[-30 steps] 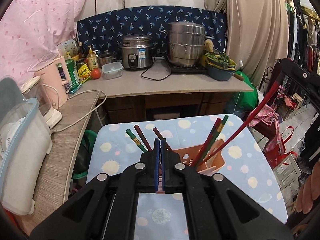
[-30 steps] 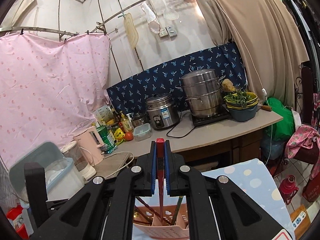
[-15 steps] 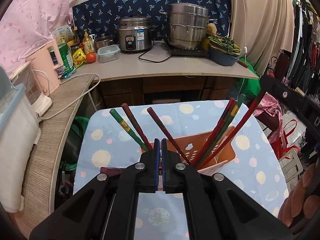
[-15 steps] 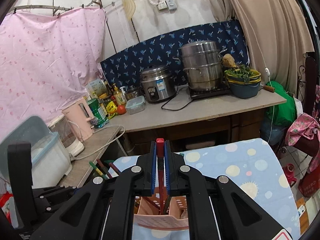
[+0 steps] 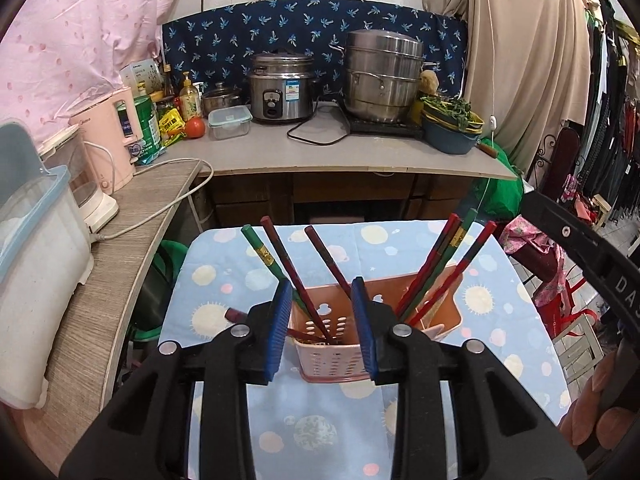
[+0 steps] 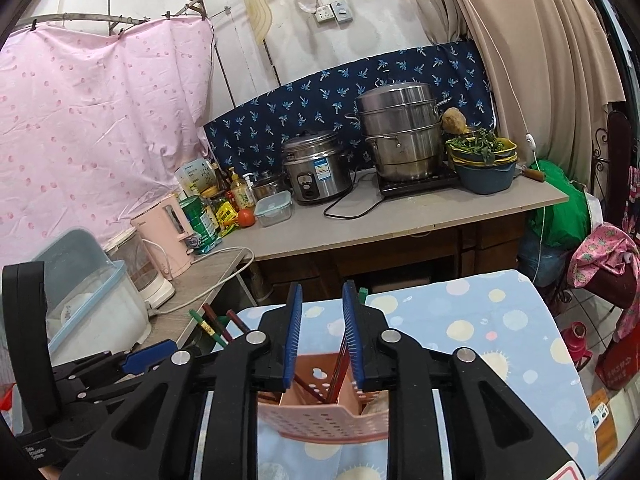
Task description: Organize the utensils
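Your left tool (image 5: 323, 324) and right tool (image 6: 320, 338) just opened, jaws apart, gripping nothing. Both tilt down over the caddy (image 5: 340, 354); bare bench (image 5: 500, 312) to its right.

The left gripper (image 5: 324, 324) points downward, its blue-padded jaws parted — they have just been opening, and the pads press on nothing. The right gripper (image 6: 322, 336) also tilts downward, jaws likewise just opened and gripping nothing. Part of the right gripper's black frame shows at the left view's edge, with fingertips (image 5: 588, 432) of a hand beneath it.
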A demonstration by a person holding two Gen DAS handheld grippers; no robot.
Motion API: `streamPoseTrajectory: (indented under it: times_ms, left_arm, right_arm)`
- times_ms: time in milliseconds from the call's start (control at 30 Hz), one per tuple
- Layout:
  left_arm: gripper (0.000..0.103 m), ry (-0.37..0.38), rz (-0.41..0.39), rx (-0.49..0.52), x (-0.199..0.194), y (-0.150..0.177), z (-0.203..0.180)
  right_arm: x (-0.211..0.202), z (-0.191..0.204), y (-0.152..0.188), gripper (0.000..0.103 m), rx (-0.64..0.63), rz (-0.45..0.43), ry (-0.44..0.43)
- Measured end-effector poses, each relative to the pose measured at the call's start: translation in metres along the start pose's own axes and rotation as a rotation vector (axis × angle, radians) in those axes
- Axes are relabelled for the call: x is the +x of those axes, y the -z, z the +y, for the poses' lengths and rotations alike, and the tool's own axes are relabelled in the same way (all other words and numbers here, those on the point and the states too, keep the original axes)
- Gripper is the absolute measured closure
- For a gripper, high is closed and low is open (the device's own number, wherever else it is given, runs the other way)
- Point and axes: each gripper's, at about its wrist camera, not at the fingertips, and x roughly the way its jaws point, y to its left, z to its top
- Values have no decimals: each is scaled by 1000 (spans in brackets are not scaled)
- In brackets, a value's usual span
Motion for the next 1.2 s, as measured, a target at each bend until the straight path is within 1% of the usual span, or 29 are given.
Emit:
streamPoseTrajectory:
  times_ms: [167,267,700,733,800,867,967,1200]
  left_arm:
    - [71,-10,-13,-9,-17,11,-1]
    - [71,-15,-13,-8,-25,20,-2]
    - [71,-43,-27,-4,-57,56,-7]
    - [71,-45,-30,-2,-60,59,-8]
    - [71,-46,-31,1,-64,64,-9]
    - [71,-48,-31,4,-69,70,-10]
    - [67,-50,-28,2,-74,79,-11]
    - [64,-58,-6,2,-76,100,-13]
  right_arm:
    - [-18,4,16,72,-37,32,3]
    - [-30,6,29,72,-57,48,16]
    - [-73,8,73,71,-62,107,34]
    - [-75,8,75,70,-63,110,36]
    - [-80,8,81,65,-58,116,34]
    - [-84,7,87,63,-54,124,38]
    - [-89,6,94,63,-58,136,49]
    - [-97,6,110,63,-84,162,73]
